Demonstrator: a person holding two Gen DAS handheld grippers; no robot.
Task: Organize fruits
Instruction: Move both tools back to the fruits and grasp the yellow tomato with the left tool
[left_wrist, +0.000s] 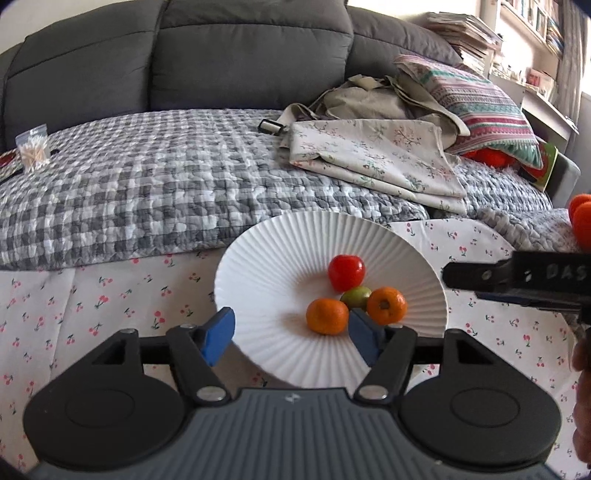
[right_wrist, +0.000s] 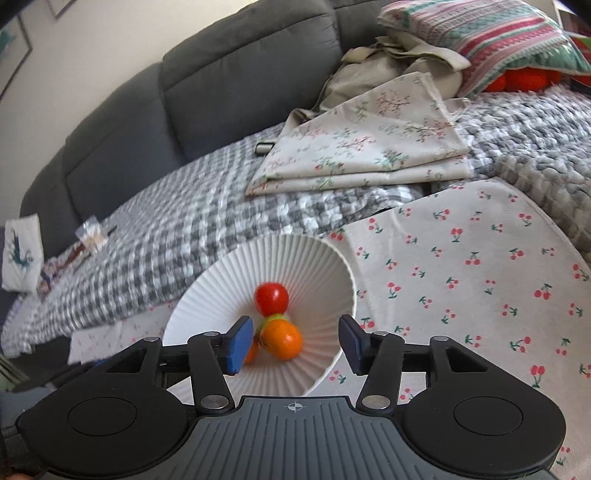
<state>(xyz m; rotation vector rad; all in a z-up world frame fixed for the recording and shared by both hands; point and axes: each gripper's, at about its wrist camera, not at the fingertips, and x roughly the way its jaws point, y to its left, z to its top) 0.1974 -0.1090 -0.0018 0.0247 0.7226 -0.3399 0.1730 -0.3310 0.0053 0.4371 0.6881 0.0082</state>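
A white ribbed plate sits on a cherry-print cloth. It holds a red fruit, a small green fruit and two oranges. In the right wrist view one orange is plain and the other is mostly hidden behind the left pad. My left gripper is open and empty over the plate's near edge. My right gripper is open and empty just above the fruits; its body shows in the left wrist view.
The cherry-print cloth lies on a grey checked quilt on a grey sofa. Folded floral fabric, a beige bag and a striped pillow lie behind. A bag of cotton swabs sits far left.
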